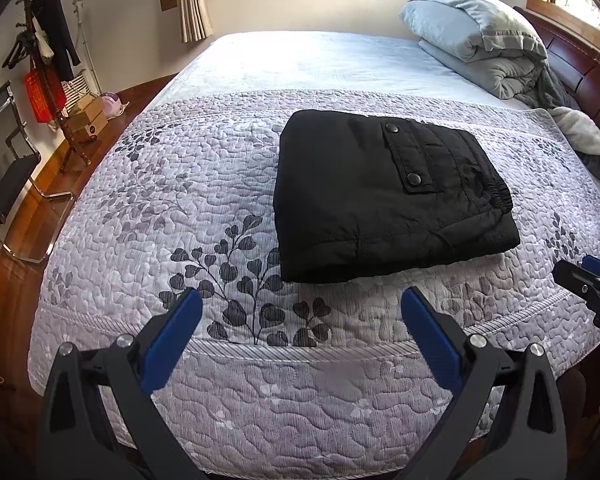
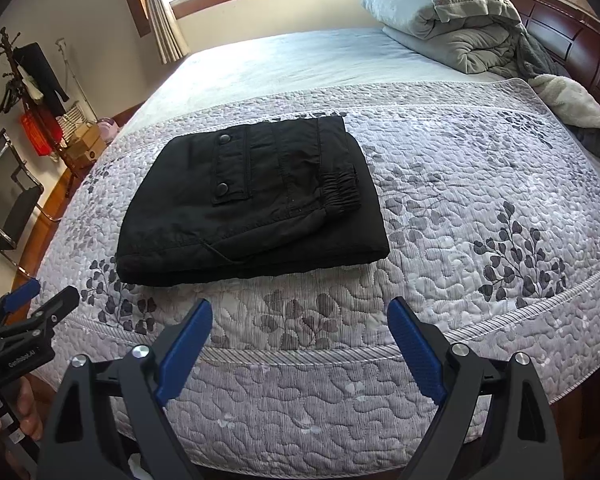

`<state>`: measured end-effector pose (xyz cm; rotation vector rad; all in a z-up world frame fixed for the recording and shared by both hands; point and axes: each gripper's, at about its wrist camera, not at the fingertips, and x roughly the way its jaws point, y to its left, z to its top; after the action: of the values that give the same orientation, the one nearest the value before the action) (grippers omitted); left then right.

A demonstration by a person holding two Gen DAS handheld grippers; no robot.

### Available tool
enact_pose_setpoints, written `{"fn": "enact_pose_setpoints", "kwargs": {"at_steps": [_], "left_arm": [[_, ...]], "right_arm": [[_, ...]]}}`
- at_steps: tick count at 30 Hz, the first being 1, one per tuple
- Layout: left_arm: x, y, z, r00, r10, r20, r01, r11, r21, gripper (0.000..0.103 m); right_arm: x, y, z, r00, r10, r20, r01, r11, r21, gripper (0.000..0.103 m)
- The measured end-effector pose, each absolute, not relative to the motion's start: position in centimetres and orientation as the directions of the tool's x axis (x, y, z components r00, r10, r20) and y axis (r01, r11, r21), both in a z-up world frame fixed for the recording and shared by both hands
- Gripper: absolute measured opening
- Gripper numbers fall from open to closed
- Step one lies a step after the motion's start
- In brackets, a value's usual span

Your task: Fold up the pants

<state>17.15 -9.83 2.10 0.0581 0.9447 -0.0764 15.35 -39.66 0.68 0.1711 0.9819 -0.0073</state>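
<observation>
The black pants (image 1: 384, 196) lie folded into a thick rectangle on the quilted bedspread (image 1: 204, 184), pocket flap with two snaps on top. They also show in the right wrist view (image 2: 252, 200). My left gripper (image 1: 300, 304) is open and empty, held back above the bed's near edge, apart from the pants. My right gripper (image 2: 300, 314) is open and empty, also short of the pants. Each gripper shows at the edge of the other's view: the right one (image 1: 592, 280) and the left one (image 2: 40, 300).
A pile of grey-blue bedding and a pillow (image 1: 480, 36) lies at the head of the bed by the dark wooden headboard (image 1: 580, 64). A coat rack (image 1: 48, 60), boxes and a chair (image 1: 4, 160) stand on the wooden floor at the left.
</observation>
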Motion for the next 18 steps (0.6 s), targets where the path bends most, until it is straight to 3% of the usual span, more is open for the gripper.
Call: {"fn": "enact_pose_setpoints", "kwargs": {"at_steps": [18], "left_arm": [[17.14, -9.86, 2.04, 0.583, -0.053, -0.811, 0.100, 0.995, 0.006, 0.099]], "right_arm": [[15.52, -39.38, 0.27, 0.541, 0.075, -0.837, 0.073, 0.988, 0.136, 0.090]]}}
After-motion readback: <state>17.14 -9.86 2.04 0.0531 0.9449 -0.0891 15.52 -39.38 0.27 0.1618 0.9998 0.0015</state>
